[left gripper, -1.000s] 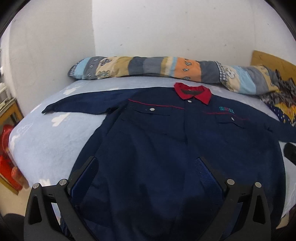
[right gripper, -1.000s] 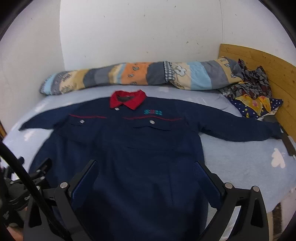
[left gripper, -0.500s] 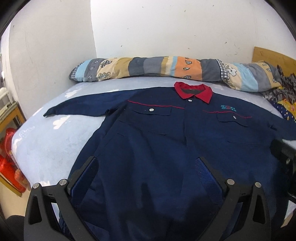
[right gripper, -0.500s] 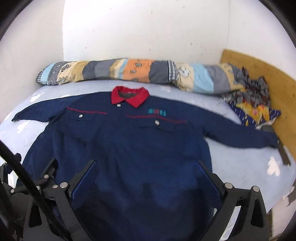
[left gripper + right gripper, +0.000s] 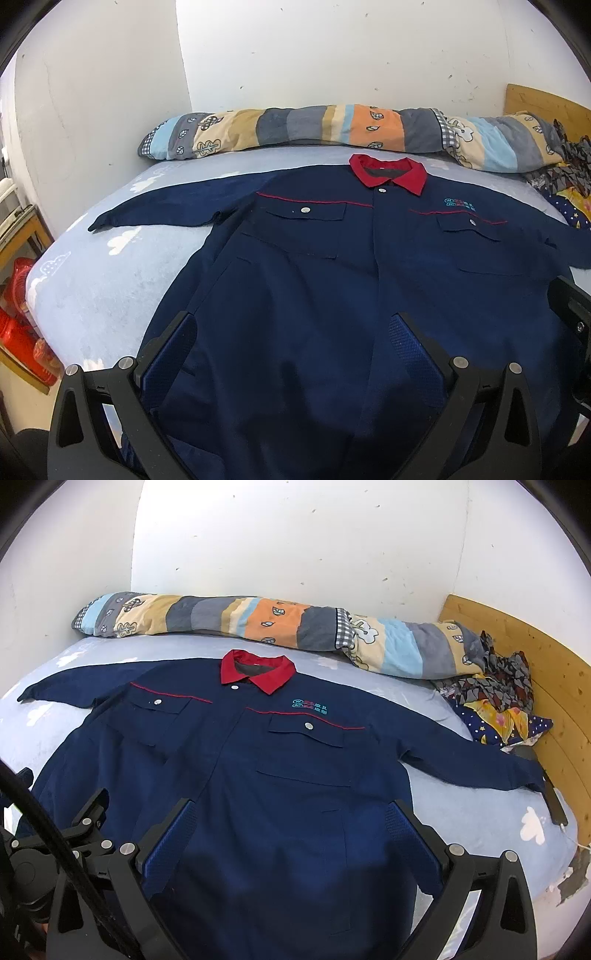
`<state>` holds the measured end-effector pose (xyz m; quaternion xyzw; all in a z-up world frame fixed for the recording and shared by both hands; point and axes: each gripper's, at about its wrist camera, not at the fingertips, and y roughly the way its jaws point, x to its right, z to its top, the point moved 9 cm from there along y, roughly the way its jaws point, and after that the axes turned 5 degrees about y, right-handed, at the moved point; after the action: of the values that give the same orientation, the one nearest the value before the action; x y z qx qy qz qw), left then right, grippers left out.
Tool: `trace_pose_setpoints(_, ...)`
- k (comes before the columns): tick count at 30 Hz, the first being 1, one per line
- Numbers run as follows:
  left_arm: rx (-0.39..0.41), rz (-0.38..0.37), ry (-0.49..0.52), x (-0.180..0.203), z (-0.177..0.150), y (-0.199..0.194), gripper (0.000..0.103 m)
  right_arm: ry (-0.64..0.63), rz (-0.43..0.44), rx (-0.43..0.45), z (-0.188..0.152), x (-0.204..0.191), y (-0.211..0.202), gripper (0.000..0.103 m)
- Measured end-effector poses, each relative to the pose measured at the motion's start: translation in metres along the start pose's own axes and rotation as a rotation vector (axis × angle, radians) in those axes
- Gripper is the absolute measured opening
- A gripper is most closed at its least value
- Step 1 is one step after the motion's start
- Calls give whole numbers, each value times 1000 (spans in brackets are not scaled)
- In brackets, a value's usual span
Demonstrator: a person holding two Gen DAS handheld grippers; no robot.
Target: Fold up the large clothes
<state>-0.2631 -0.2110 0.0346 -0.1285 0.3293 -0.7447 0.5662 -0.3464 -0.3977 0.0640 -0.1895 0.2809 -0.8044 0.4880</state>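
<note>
Jacket (image 5: pixel 332 295), navy with a red collar (image 5: pixel 388 175), lies flat and face up on the pale blue bed sheet (image 5: pixel 103 280), sleeves spread to both sides. Left of the jacket, red items (image 5: pixel 18 325) sit beside the bed. Left gripper (image 5: pixel 295 343) hovers over the jacket's lower hem, jaws wide, holding nothing. Right gripper (image 5: pixel 291 830) hovers likewise, jaws wide and empty. Behind the jacket's collar, a striped patchwork quilt (image 5: pixel 258 624) lies rolled along the wall. Right of the jacket, crumpled patterned cloth (image 5: pixel 495 694) rests against a wooden headboard (image 5: pixel 554 686).
</note>
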Motion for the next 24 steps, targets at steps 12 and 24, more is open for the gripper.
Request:
trace_pose_setpoints(12,13,7,7,3,3,-2,103,3,1,-1,-1,1,-1,103)
trace_pose_setpoints(24,125,45,52,1,23,-28,103,108,13,91,23,39,-14,103)
